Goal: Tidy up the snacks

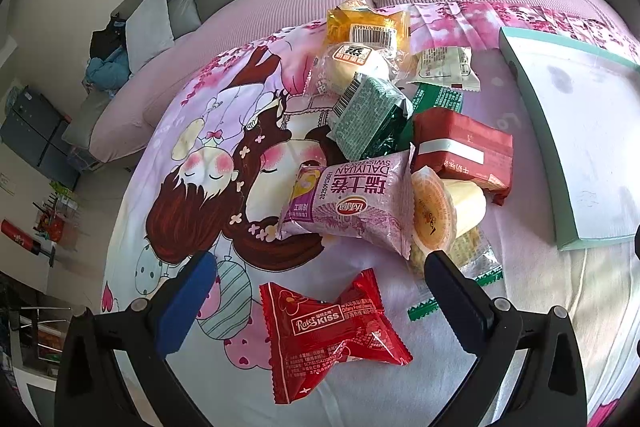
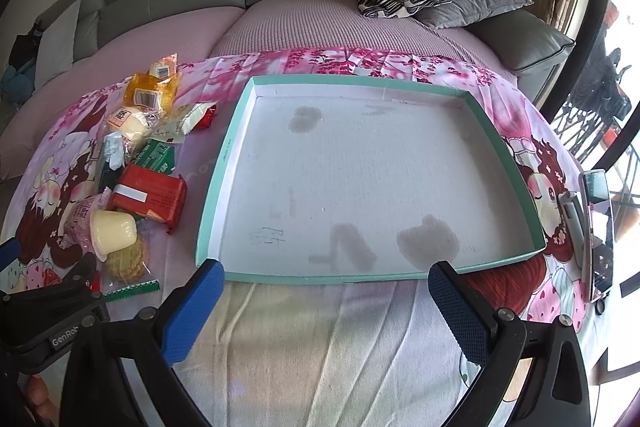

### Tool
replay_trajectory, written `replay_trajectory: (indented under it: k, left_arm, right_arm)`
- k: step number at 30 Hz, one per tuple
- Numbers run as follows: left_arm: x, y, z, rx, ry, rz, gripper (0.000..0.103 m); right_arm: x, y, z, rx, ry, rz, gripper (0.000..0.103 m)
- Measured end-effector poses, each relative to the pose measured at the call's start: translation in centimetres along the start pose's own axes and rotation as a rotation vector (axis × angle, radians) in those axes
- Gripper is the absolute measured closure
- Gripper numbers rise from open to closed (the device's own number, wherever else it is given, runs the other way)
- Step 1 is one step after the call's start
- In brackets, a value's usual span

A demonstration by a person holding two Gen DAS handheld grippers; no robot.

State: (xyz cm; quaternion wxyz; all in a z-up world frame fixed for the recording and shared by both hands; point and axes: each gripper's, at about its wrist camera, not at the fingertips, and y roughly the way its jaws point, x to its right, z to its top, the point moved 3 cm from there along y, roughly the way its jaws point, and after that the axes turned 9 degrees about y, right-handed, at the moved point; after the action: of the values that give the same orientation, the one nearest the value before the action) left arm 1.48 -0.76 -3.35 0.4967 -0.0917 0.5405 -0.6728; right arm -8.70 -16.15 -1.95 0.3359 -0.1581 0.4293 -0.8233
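— Beside the tray (image 2: 224,163), on its left, all the snacks (image 1: 384,131) sit heaped on the cartoon cloth (image 1: 192,195). Nothing's inside yet.

— So barely begun?

— Looks it. Left gripper (image 1: 316,273) spread wide over a crinkly red packet (image 1: 328,331), empty; right gripper (image 2: 326,281) also apart, before the tray's near rim.

— Materials?

— Shiny foil wrappers, a smooth pudding cup (image 1: 444,211), and a shallow, stained cardboard tray.

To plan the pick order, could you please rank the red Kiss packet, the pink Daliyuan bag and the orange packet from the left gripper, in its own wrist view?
1. Red Kiss packet, between the jaws.
2. Pink Daliyuan bag, mid-pile.
3. Orange packet, far end.
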Motion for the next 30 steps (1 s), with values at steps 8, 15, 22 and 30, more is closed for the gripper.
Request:
replay_trajectory:
  k: [8,15,22,30]
  left_arm:
    - [0.18,0.08,0.12,-0.004,0.002,0.003,0.000]
    - [0.44,0.18,0.15,-0.009,0.008,0.004,0.000]
    - [0.56,0.20,0.12,-0.012,0.012,0.008,0.000]
    - [0.66,0.16,0.09,-0.013,0.019,0.008,0.000]
  right_arm:
    - [0.11,0.09,-0.03,-0.002,-0.001,-0.001,0.000]
    - [0.19,0.24,-0.17,-0.005,-0.004,-0.002,0.000]
    - [0.13,0.32,-0.11,-0.008,-0.005,-0.004,0.000]
    - [0.10,0.35,-0.16,-0.008,-0.006,-0.005,0.000]
